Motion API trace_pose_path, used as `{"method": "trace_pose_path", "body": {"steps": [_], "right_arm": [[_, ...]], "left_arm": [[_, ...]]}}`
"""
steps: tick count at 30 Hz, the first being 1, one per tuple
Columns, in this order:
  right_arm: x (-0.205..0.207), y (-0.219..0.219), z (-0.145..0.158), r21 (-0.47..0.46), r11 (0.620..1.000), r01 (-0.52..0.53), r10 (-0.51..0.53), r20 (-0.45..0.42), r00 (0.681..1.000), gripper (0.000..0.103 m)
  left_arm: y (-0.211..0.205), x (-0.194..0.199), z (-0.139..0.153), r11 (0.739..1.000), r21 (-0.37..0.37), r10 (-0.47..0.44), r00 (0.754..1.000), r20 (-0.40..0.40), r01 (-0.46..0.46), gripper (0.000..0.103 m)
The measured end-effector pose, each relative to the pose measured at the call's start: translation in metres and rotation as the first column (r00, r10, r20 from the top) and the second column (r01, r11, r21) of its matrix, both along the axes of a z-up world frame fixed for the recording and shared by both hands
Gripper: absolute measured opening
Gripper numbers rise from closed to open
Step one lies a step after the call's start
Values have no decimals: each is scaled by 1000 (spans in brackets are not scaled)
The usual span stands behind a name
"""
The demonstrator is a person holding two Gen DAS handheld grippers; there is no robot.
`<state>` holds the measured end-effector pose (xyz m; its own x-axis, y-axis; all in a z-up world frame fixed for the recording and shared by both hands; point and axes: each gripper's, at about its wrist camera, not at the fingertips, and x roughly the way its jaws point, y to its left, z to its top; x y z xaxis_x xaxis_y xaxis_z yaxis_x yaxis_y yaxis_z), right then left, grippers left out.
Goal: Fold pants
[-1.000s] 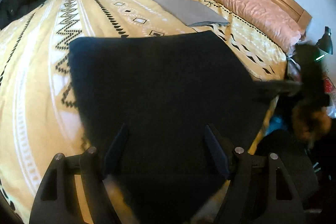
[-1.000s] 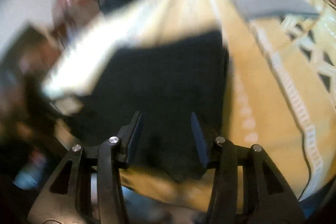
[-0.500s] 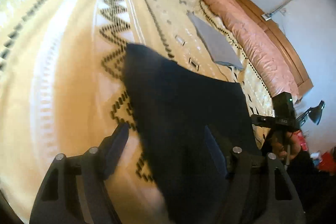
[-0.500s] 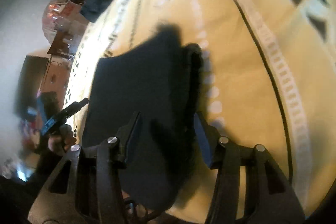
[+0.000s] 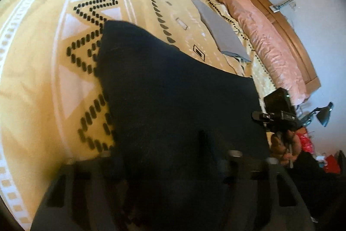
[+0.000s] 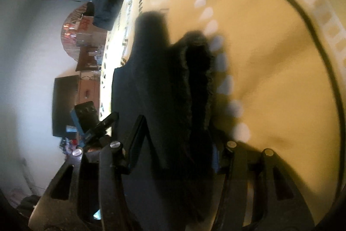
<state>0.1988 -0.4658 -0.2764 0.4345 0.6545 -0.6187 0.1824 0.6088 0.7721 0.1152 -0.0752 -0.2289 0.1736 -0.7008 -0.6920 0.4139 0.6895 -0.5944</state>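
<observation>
The dark navy pants (image 5: 173,96) lie folded flat on the yellow patterned bedspread (image 5: 39,70). My left gripper (image 5: 164,157) is low at their near edge; the dark cloth covers the gap between its blurred fingers, so its grip is unclear. In the right wrist view the pants (image 6: 164,83) show their stacked folded edge. My right gripper (image 6: 175,142) is open, its fingers on either side of that edge. The right gripper also shows in the left wrist view (image 5: 279,114), at the pants' right corner.
A folded grey garment (image 5: 220,31) lies further up the bed beside a long pink pillow (image 5: 266,36) and the wooden headboard (image 5: 287,31). A dark garment (image 6: 108,1) hangs off the bed's far edge. A desk lamp (image 5: 324,114) stands on the right.
Both grippers have dropped low and close to the pants, each tilting toward its own side edge. The pants now fill the space between the fingers of each gripper.
</observation>
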Motion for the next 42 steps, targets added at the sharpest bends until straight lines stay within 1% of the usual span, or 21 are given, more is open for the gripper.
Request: {"method": "trace_pose_path", "body": {"steps": [1,4,9,14,17,20,21,22,23,24,27,29,31,32,34,36,38,39,40,41,42], "right_arm": [[0,6,5,-39,999,-1,2,9,1000,34],[-10,21,33,-81,997,6,1,79,997,27],[-2,52,75,-59,998,2,8,171,985,26],[56,94,75,-6,999,-50,50,183,982,26],[94,106,63,7,997,-80,78,153,985,26],[133,108,38,-58,994,-89,95,104,990,26],[141,104,26,-65,995,-81,86,78,993,26],[145,100,14,-71,995,-76,80,54,995,29],[147,94,1,-72,995,-65,67,23,998,31],[146,90,-5,-77,995,-62,63,10,998,37],[129,87,22,-200,978,-66,83,76,994,40],[104,89,56,-334,943,-9,73,178,981,40],[76,103,87,-407,913,32,93,284,954,40],[62,118,98,-427,904,8,143,320,937,40],[41,149,98,-475,876,-81,264,333,905,38],[32,171,74,-513,840,-179,352,262,898,36],[34,171,44,-511,830,-223,354,173,919,32],[33,162,37,-509,837,-203,322,157,934,13],[28,152,38,-519,836,-179,292,145,945,7],[25,149,45,-526,835,-158,272,145,951,8],[15,147,59,-550,825,-129,259,166,952,14]], "left_arm": [[1,-1,2,1000,-11,8,1000,7,-8,35],[15,-9,23,997,-75,26,998,52,-22,23],[48,-10,67,994,-102,59,991,117,-47,20],[107,31,100,986,-96,149,979,143,-136,20],[132,70,92,983,-50,181,977,110,-177,20],[144,104,55,980,38,194,979,55,-196,23],[145,110,41,977,64,203,979,32,-204,28],[146,114,27,974,90,206,978,23,-207,47],[149,115,17,972,94,214,976,39,-217,55],[151,113,13,972,70,220,974,45,-223,56],[156,99,27,960,111,246,963,107,-258,56],[162,75,47,935,172,268,937,222,-309,56],[164,40,72,950,135,225,917,328,-282,56],[165,20,83,962,93,212,915,344,-258,56],[159,-11,90,984,17,162,925,343,-179,56],[141,-35,75,991,94,59,944,325,-94,56],[135,-45,47,978,185,54,967,247,-101,56],[139,-52,41,976,186,65,972,227,-109,56],[144,-60,42,975,183,80,970,229,-124,56],[150,-70,48,978,168,88,973,213,-126,56],[155,-79,53,979,163,89,975,204,-123,56]]}}
